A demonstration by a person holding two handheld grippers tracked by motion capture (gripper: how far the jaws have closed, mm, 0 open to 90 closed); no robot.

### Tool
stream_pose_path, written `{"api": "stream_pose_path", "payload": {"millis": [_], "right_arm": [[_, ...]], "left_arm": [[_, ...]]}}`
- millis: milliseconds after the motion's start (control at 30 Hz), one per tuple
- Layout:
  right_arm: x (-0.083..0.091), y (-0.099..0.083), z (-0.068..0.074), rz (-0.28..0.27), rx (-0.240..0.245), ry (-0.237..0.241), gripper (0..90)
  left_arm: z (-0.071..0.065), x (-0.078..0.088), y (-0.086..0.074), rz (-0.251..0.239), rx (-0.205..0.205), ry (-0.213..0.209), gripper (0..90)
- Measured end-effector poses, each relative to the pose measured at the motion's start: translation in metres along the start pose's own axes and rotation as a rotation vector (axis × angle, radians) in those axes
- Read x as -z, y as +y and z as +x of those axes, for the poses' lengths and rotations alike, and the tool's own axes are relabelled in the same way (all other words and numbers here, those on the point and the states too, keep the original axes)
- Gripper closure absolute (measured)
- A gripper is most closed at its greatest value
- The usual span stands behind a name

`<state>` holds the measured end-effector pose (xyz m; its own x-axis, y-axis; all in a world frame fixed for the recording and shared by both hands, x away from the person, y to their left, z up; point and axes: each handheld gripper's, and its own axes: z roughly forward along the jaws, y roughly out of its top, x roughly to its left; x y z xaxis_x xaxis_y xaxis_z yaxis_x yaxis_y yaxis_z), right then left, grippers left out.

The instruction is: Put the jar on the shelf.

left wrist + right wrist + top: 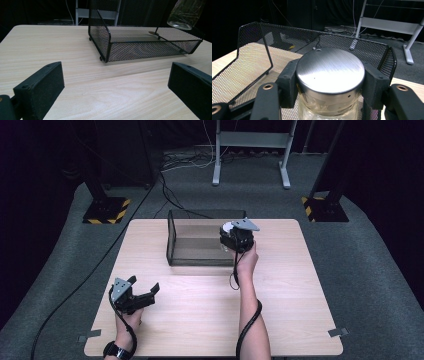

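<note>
Above mesh tray [249, 47], right gripper [329, 85] clasps steel-lidded glass jar [330, 72]

In your right gripper view the jar [329, 110] is cut off by the bottom edge, so you see its steel lid [330, 70] and a strip of glass, and whatever pale stuff sits inside is too blurred to name. From your left gripper view the same jar [186, 13] runs off the top edge near the tray's [150, 48] far right corner, showing its base and lower wall. From the high view, the right gripper [239, 239] hides most of the jar over the tray's right end.
</note>
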<state>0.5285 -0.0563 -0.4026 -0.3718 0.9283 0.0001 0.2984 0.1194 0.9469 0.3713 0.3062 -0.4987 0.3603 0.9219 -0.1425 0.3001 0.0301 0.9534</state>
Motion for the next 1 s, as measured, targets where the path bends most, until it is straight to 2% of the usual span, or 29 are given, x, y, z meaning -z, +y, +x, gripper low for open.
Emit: {"api": "stream_pose_path", "payload": {"millis": [467,1000], "right_arm": [[-0.007,-0.005,0.004,0.004,0.000,-0.007,38.5],[-0.026,-0.036,0.005,0.041,-0.059,-0.038,38.4]], "left_arm": [[0.001,0.000,0.000,-0.001,0.003,0.001,0.0],[0.000,-0.001,-0.001,-0.002,-0.001,0.008,0.0]]}}
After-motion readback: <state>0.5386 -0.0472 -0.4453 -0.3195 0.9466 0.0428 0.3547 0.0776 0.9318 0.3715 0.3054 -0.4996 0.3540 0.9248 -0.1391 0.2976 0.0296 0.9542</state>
